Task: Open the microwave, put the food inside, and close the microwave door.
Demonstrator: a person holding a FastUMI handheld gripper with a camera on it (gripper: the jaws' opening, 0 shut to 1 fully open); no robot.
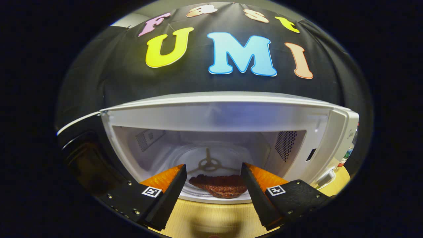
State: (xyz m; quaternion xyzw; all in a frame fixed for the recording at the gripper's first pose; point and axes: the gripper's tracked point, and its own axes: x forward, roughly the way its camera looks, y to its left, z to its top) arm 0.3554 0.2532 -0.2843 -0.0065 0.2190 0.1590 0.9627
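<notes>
The microwave (224,112) stands wide open on the wooden counter (211,218), its door (82,158) swung out to the left, and there sits the food (219,185), a dark brown patty-like piece, on the glass turntable (198,158) right at the front lip of the cavity. The hand-held gripper (213,180) is released: its two fingers are spread apart, one on each side of the food, and neither looks to be pressing on it, though the fisheye makes it hard to say whether the tips are level with the piece or a touch short of it. So the placing looks done, and my read is that the door is what remains. Here is where it can slip. The food lies very near the front edge of the turntable, so a finger brushing it on the way out could drag it over the lip and onto the counter. A pull-back that drifts sideways risks a fingertip catching the cavity's frame. And the door is hinged far out to the left, mostly dark and at the margin of sight, so a push landing near the hinge would give little leverage and could leave the door unlatched, or shove the whole microwave along the counter.
</notes>
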